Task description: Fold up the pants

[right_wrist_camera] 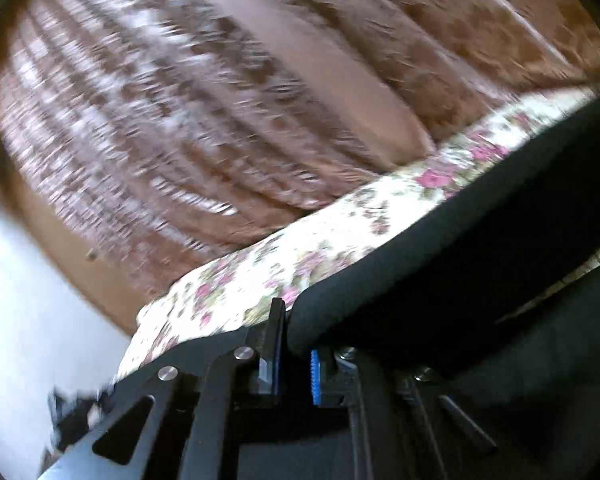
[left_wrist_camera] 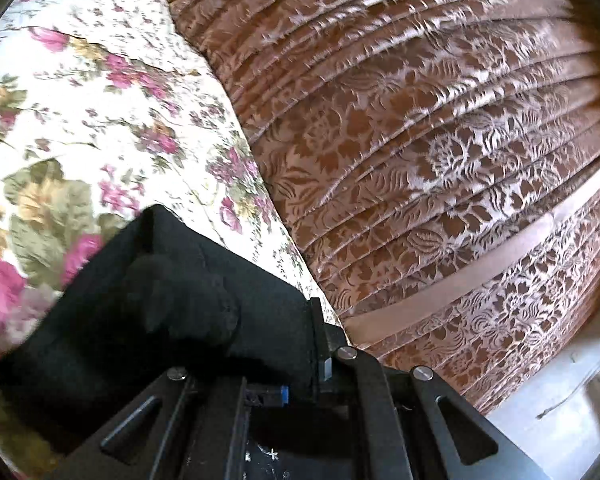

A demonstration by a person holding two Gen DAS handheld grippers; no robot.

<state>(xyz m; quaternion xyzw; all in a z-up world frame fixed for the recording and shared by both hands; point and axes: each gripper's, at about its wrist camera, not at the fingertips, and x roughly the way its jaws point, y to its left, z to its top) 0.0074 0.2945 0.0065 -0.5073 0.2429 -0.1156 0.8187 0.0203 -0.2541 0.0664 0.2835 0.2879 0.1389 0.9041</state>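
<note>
The black pants hang in a bunched fold over my left gripper, which is shut on the cloth. The cloth hides its left finger, and only the right finger shows. In the right wrist view the pants stretch as a taut black band from the lower middle up to the right edge. My right gripper is shut on the band's rolled edge, which sits between the blue pads. Both grippers hold the cloth above the floral bedspread.
The floral bedspread lies under the pants. A pleated brown cloth with a pale leaf pattern fills the background and looks blurred in the right wrist view. A white surface lies at the lower left there.
</note>
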